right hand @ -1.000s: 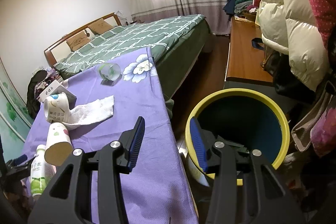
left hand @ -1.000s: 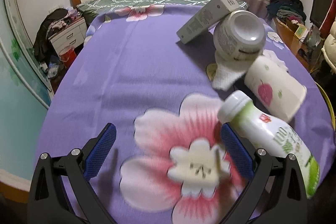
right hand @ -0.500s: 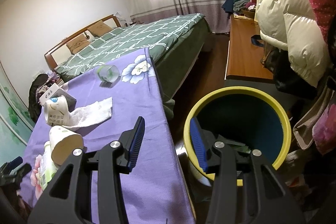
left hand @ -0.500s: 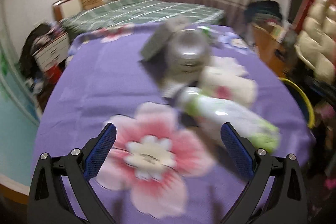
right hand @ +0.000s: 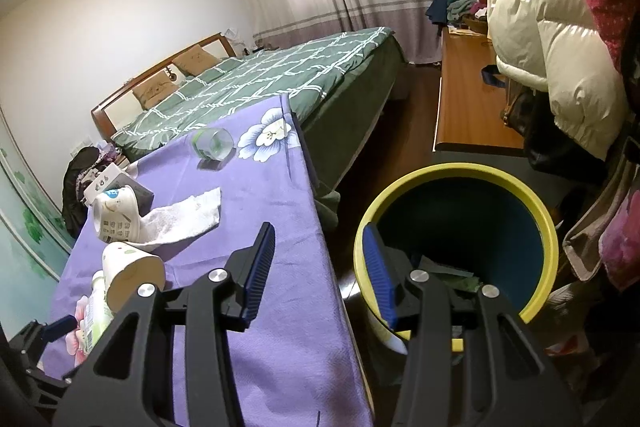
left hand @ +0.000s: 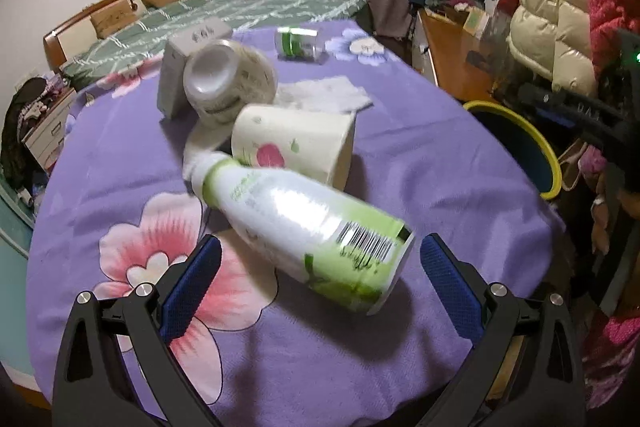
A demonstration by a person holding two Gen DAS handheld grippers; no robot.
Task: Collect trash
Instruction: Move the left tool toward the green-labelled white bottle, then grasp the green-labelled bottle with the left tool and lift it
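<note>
Inventory, purple flowered counter (left hand: pixel 420 147):

- My left gripper (left hand: pixel 316 281): jaws wide, nothing between the pads; the base of the white-and-green bottle (left hand: pixel 304 223) lies just ahead of them, on its side, cap pointing away.
- Paper cup (left hand: pixel 294 143) with pink print: on its side, touching the bottle's far flank.
- White bowl-shaped tub (left hand: pixel 228 83): tipped over beyond the cup, leaning against a grey carton (left hand: pixel 176 79).
- Crumpled tissue (left hand: pixel 324 93): flat, beside the tub.
- Small clear jar with green label (left hand: pixel 300 45): near the far edge, apart from the rest; possibly a glass, the view is blurred.
- My right gripper (right hand: pixel 320 267): jaws partly apart, empty, above the gap between the counter edge and the yellow-rimmed bin (right hand: pixel 536 227), which holds some scraps.
</note>
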